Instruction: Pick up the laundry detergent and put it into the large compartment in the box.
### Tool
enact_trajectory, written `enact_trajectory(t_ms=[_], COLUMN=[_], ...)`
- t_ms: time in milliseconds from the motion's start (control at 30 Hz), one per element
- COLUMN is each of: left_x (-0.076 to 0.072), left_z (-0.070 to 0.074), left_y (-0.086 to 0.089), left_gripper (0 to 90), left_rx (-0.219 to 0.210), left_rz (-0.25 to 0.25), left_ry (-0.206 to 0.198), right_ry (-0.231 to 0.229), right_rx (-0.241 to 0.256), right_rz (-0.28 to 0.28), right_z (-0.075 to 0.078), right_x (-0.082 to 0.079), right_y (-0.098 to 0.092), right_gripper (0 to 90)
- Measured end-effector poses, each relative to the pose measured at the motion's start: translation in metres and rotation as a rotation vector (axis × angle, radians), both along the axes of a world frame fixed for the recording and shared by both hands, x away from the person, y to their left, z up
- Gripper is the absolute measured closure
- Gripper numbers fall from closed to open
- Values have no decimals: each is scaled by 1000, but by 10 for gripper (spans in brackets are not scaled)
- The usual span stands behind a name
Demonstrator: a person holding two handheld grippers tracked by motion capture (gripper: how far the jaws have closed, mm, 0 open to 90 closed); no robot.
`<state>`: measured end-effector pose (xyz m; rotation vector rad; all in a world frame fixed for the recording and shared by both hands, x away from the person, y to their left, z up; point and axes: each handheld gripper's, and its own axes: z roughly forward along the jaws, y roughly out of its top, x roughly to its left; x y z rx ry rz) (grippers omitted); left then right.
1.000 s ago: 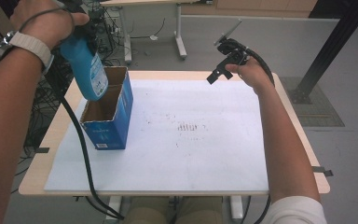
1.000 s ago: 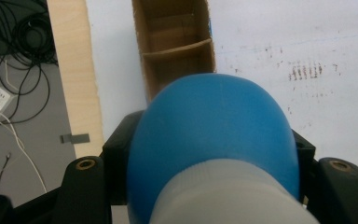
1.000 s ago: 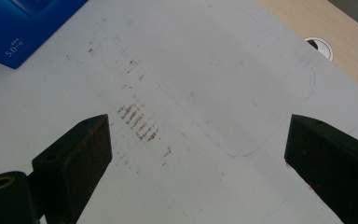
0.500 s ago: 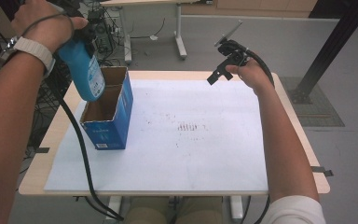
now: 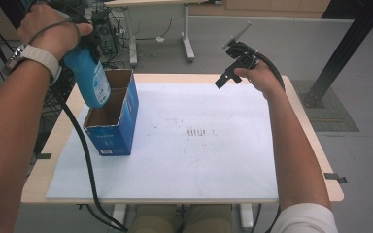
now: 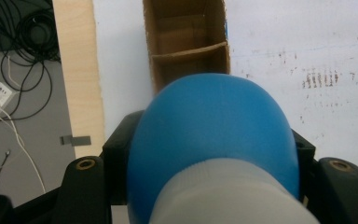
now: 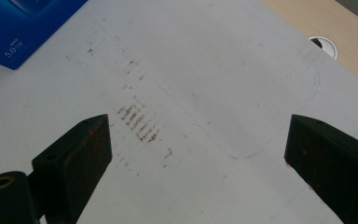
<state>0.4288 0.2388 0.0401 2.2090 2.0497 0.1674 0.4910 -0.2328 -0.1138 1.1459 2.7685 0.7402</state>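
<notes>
A blue bottle (image 5: pixel 90 75) with a grey neck hangs bottom-down over the open top of a blue cardboard box (image 5: pixel 119 124) at the table's left. My left gripper (image 5: pixel 73 46) is shut on the bottle (image 6: pixel 212 140), whose rounded blue base fills the space between the jaws, with the box's divided brown interior (image 6: pixel 186 46) below it. My right gripper (image 5: pixel 230 73) is held above the table's far right part, open, with nothing between its wide-apart jaws (image 7: pixel 196 158) over the white sheet.
A white sheet (image 5: pixel 199 141) with faint brown marks near its middle covers most of the wooden table (image 5: pixel 311 141). A cable (image 5: pixel 85 155) trails from the left gripper over the front edge. Cables and table legs lie on the floor beyond.
The left gripper has carried the blue bottle slightly to the right, further over the box's opening. The right gripper has hardly moved.
</notes>
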Motion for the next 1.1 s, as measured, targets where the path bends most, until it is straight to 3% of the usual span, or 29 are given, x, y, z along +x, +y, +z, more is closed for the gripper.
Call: enact_trajectory(t_ms=[1100], left_x=[2], left_z=[-41], left_y=[2], left_gripper=[392], left_rx=[-13], left_rz=[-1], left_ry=[-1], right_ry=[-7], right_rx=[10], right_rz=[-4], right_z=[0], right_x=[-4], right_y=[-4], right_gripper=[70])
